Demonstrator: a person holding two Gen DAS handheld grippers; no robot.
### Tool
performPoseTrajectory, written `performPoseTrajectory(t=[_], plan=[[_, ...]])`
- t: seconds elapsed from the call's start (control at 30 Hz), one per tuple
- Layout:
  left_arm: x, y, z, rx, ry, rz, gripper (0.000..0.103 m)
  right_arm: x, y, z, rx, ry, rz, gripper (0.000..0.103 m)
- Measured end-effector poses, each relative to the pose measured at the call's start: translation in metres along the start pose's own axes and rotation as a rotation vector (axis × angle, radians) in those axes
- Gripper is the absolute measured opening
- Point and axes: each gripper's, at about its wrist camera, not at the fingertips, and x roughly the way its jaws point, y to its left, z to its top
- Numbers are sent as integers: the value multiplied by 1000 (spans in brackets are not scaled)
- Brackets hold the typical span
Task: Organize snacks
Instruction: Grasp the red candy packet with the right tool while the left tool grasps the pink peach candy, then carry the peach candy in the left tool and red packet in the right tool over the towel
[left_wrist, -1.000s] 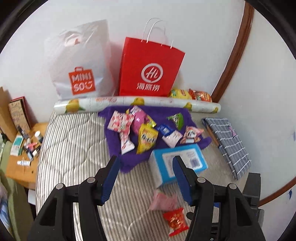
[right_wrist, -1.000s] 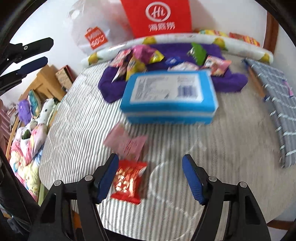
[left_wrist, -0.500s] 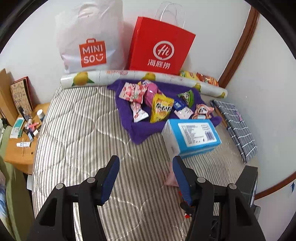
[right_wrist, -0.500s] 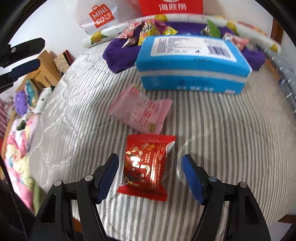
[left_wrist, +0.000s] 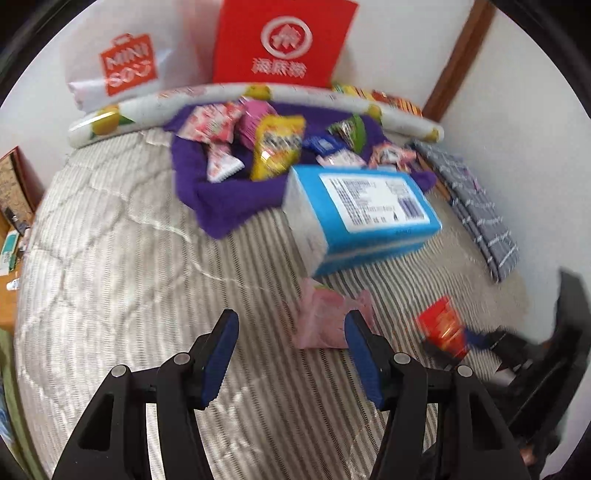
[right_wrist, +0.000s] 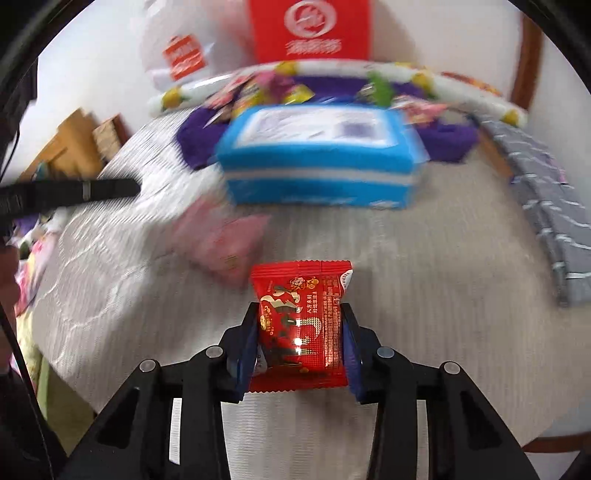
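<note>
The red snack packet (right_wrist: 301, 325) is clamped between the two blue-padded fingers (right_wrist: 248, 343) of the right gripper (right_wrist: 300, 332), whose jaws have just been closing onto it; both pads press on the packet's sides, and its upper edge stands out beyond the fingertips. In the left wrist view the same red packet (left_wrist: 441, 326) is seen at the right, with the dark frame of the right gripper around it, though blur hides the detail there.

The left gripper (left_wrist: 290, 332) is held above the striped bed cover (left_wrist: 122, 280) with its fingers (left_wrist: 221, 350) apart and nothing between them. A pink packet (left_wrist: 325, 317) lies on the cover just ahead of its right finger, partly hidden behind that finger; whether the two touch cannot be told. In the right wrist view the pink packet (right_wrist: 225, 240) is seen, blurred, between the red packet and the blue box (right_wrist: 317, 166).

The blue box rests on the bed beyond the pink packet, its far edge over the purple cloth (left_wrist: 225, 206). On the cloth a heap of snack packets (left_wrist: 273, 144) is spread, among them a yellow bag and several pink-and-white ones. Behind it a long roll printed with lemons (left_wrist: 147, 107) lies across the bed, and against the wall a white shopping bag (left_wrist: 122, 62) and a red paper bag (left_wrist: 280, 40) are stood. A folded grey checked cloth (left_wrist: 476, 206) lies along the right edge of the bed.
</note>
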Motion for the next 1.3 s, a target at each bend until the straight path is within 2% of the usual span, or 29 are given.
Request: performPoseTrajectory(t=[0.27,0.43,0.6,0.87,0.93,1.1,1.2,1.3], plan=[[37,-17,-4,-2,56,-29,63,11,-73,7,52,-24,-123,40],[52,-32,-7,28,81,-33,65,26,-94,8,85,-13,-108,40],[61,-47,-9,81,74,30,72,29,-94,5,73,-47,-101,42],[72,-68,-12,160,39,148,72,29,-98,2,84,-84,-74,42],[71,-67,-11,148,33,154,70,28,-99,0,82,-89,-69,42],[66,-64,-7,147,38,116,47,28,-99,0,73,-89,-64,42],[63,-60,-5,125,43,76,43,28,-99,3,67,-67,-64,42],[57,-57,-6,102,40,27,41,26,-103,6,99,-39,-15,41]])
